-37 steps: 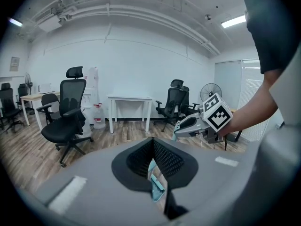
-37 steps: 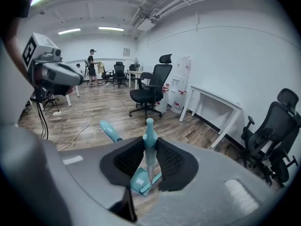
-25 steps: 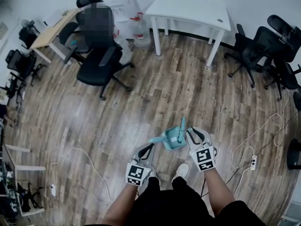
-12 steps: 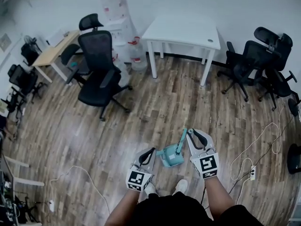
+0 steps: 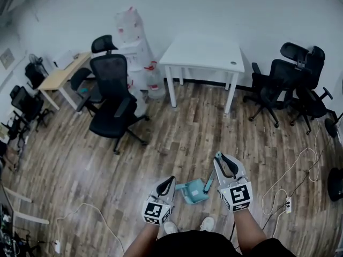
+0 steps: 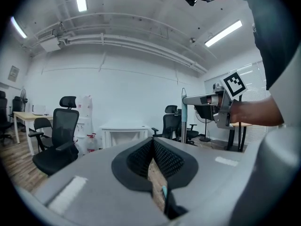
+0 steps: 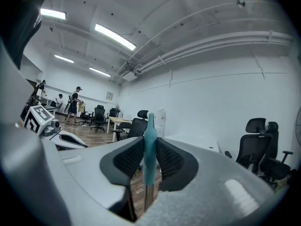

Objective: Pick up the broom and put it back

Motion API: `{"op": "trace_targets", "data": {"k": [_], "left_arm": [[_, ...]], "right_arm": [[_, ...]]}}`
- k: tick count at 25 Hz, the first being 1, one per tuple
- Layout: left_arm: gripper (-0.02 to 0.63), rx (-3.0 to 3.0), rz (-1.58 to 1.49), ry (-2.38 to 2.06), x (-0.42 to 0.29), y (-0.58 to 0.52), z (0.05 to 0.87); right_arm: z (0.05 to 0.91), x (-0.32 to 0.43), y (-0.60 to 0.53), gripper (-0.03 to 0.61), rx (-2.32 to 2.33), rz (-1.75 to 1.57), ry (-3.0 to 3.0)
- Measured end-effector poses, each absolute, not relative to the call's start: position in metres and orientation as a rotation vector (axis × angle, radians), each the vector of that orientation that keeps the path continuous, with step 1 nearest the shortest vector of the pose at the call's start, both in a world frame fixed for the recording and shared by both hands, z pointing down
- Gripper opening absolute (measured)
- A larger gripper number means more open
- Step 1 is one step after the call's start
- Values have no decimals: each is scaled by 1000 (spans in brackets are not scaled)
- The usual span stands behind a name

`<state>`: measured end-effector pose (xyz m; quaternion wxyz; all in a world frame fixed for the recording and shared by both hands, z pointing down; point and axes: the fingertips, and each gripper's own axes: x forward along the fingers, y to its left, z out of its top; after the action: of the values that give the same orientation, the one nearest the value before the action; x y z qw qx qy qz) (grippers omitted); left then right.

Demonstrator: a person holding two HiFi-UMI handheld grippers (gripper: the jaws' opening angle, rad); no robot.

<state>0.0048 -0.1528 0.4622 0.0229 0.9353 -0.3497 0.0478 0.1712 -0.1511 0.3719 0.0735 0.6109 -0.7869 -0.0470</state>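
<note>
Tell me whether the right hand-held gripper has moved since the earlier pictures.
Yes, upward. The right hand-held gripper, shut on the broom handle, kept its size while the white table shrank.

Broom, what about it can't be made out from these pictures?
Brush end, head view: the dustpan covers the broom's lower part, so no bristles show.
Right gripper view: the handle, clamped in the right gripper's jaws, drops out of sight behind the gripper's own body.
Left gripper view: the left gripper hides the handle's lower end.
Where it goes back: no holder or hook can be picked out in any view.
</note>
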Motion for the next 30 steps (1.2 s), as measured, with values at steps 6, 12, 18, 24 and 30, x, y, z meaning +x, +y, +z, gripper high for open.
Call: {"op": "trace_targets", "data": {"k": [6, 12, 18, 24, 30], "left_arm": [[18, 2900, 149, -1074, 5, -149, 462], [18, 2892, 150, -1085, 0, -151, 462], [18, 2904, 147, -1039, 3, -144, 461], [18, 2901, 166, -1027, 1, -142, 467], [18, 2897, 186, -1041, -4, -143, 470]], "right_arm": [[369, 173, -147, 89, 1858, -142, -2353], [371, 173, -147, 91, 1871, -145, -2338], [371, 173, -147, 91, 1875, -149, -2323], [380, 172, -146, 91, 1867, -133, -2312], [395, 171, -147, 92, 1830, -115, -2295]]}}
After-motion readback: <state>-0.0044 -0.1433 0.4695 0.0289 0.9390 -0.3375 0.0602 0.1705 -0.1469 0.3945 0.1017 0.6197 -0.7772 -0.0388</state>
